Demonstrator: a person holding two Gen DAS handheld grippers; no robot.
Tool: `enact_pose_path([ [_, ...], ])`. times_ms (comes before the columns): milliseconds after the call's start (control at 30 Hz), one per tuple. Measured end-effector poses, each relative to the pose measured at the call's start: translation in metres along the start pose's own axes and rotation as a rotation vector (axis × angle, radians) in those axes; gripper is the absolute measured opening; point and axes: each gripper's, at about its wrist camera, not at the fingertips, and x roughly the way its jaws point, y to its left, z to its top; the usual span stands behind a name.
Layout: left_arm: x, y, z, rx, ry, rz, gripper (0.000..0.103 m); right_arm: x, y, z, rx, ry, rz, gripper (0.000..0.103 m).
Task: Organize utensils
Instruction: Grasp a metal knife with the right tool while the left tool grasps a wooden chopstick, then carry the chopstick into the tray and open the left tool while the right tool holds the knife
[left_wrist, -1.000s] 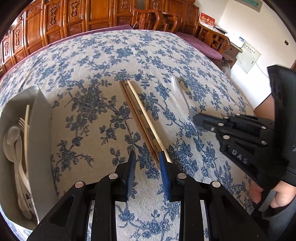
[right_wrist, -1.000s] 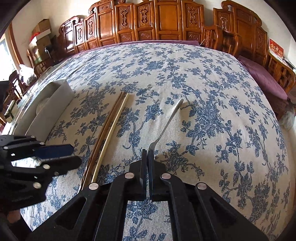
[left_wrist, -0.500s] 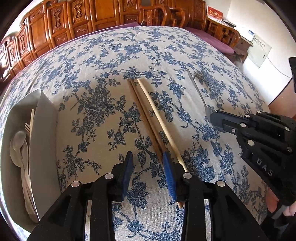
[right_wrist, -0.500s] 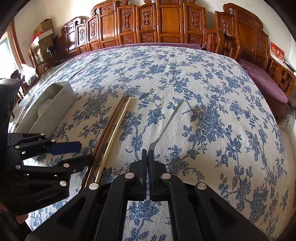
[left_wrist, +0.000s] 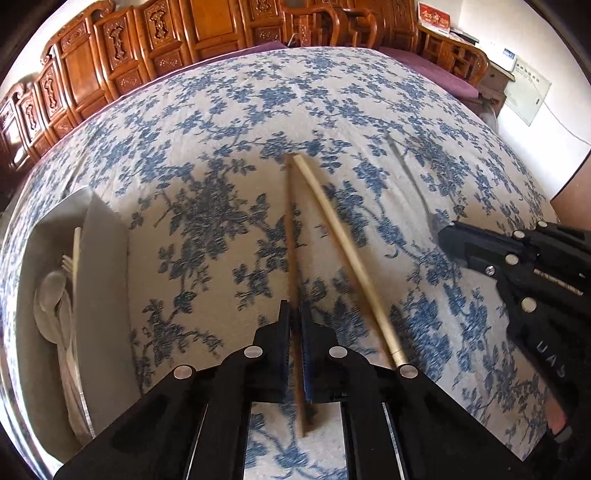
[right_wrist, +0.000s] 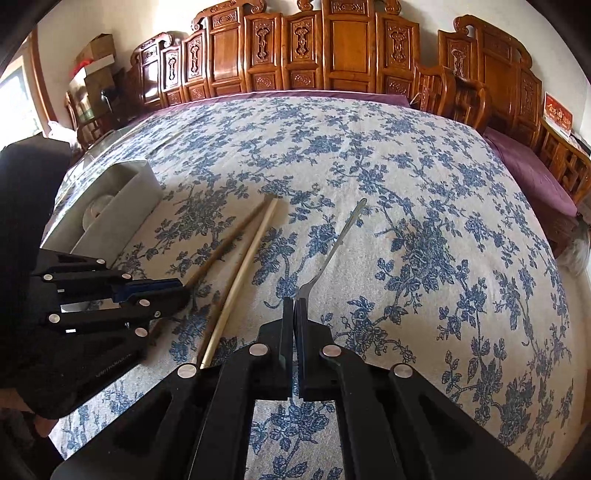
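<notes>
L jaws just clamped dark chopstick (left_wrist: 291, 236); R grips fork (right_wrist: 334, 247).
Were open before; pale chopstick (left_wrist: 347, 251) lies right of it, tray (left_wrist: 103, 266) left: lift next.

Your left claw (left_wrist: 294, 332): black plastic, blue ribbed pads, round silver rivets. Your right claw (right_wrist: 294, 325): same black frame, silver rivets, faint lettering. Bare skin beneath.

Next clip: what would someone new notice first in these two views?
Both grippers are shut on utensils: the left gripper pinches the dark chopstick, the right gripper a fork. A pale chopstick lies loose between them on the blue-flowered tablecloth, and a grey tray of cutlery sits at the left.
</notes>
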Motion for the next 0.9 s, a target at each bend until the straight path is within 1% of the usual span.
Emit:
enact_pose_path([
  [133, -0.010, 0.015, -0.004, -0.021, -0.015, 0.013, 0.004, -0.004, 0.006, 0.001, -0.008, -0.011, 0.005, 0.002],
  [367, -0.039, 0.038, -0.006, -0.050, -0.064, 0.019, 0.004, -0.014, 0.023, 0.005, -0.029, -0.042, 0.024, 0.002],
  [633, -0.071, 0.060, -0.011, -0.054, -0.109, 0.015, 0.004, -0.028, 0.055, 0.013, -0.086, -0.087, 0.058, 0.002],
  [900, -0.088, 0.082, -0.014, -0.064, -0.130, 0.020, 0.004, -0.038, 0.084, 0.017, -0.139, -0.113, 0.091, 0.002],
])
